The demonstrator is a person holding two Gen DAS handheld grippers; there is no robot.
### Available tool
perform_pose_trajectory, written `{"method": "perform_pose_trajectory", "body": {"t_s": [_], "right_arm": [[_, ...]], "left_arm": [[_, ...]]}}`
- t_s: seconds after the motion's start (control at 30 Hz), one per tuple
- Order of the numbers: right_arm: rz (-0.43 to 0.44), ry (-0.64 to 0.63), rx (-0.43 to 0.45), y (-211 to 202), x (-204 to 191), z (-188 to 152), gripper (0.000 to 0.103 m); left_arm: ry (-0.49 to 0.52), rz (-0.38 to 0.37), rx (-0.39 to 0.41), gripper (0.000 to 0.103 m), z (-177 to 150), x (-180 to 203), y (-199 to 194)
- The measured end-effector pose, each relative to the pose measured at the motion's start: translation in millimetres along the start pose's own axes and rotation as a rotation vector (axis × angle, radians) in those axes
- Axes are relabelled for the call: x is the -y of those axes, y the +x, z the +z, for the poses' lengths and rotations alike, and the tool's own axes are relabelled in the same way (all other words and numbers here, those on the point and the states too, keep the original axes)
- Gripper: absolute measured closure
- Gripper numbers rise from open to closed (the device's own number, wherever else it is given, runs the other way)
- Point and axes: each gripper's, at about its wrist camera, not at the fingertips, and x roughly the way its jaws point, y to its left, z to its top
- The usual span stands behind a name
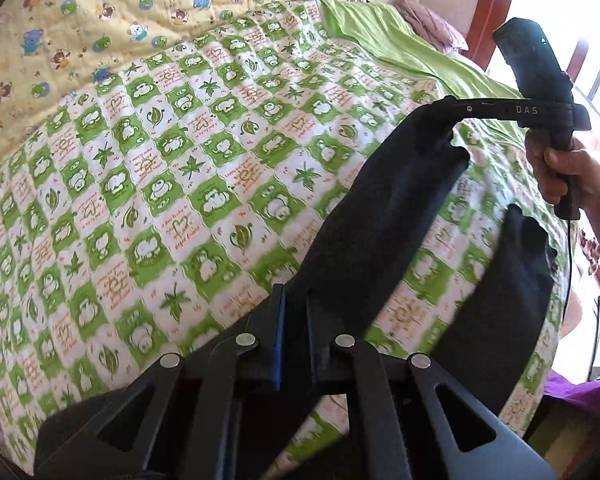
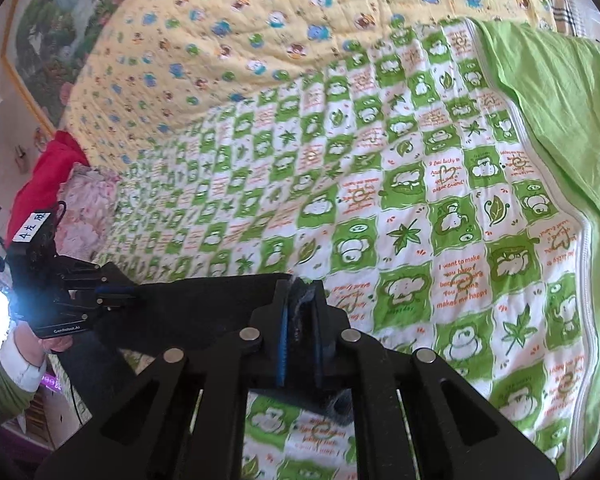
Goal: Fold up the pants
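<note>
1. Pants [image 1: 384, 216], seen from the left wrist: the dark garment hangs stretched above the green-and-white quilt [image 1: 180, 184] on the bed, held at two points along one edge.
   - Progress, as a judgement: no fold shows yet. The cloth is only picked up and spread, so every fold is left to do.
   - The left tool [image 1: 296, 320] sits at the bottom of the view, its blue-padded fingers clenched on the near end of the pants, pointing steeply down at the bed.
   - The right tool [image 1: 450, 109] reaches in from the right, grasping the far corner of the cloth. A hand [image 1: 568, 172] grips its handle, and the tool body rises above it.
   - A loose dark flap hangs lower right, partly over the quilt; I cannot tell which part of the garment it is.

2. From the right wrist: the pants [image 2: 204, 300] run as a taut dark band from this tool across to the left one.
   - The right tool [image 2: 302, 332] is clenched on a bunched edge of fabric, which shows between its blue pads; it tilts down toward the quilt [image 2: 440, 208].
   - The left tool [image 2: 130, 296] is at far left, closed on the other end, held by a hand [image 2: 52, 342] with a green sleeve and white cuff.
   - A yellow animal-print quilt [image 2: 240, 40] lies beyond, bare of any garment.
</note>
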Motion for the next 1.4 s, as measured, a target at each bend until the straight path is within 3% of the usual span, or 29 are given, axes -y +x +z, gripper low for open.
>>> {"method": "perform_pose_trajectory", "body": {"t_s": [0.17,0.53,0.97,1.4], "right_arm": [[0.064,-0.069,0.033,-31,-11,-23,0.093],[0.113,-0.203,0.030,-75,-19,-85,0.093],[0.102,-0.289,0.012,-104,-30,-126,0.093],[0.034,-0.331,-0.067,-107,-35,-160,0.094]], "left_arm": [[-0.041,-0.001,0.019,0.097,-27,13,-20],[-0.052,-0.038,0.057,0.100,-78,58,-67],[-0.064,-0.088,0.080,0.100,-112,97,-90],[-0.078,-0.129,0.050,0.100,-137,115,-82]]}}
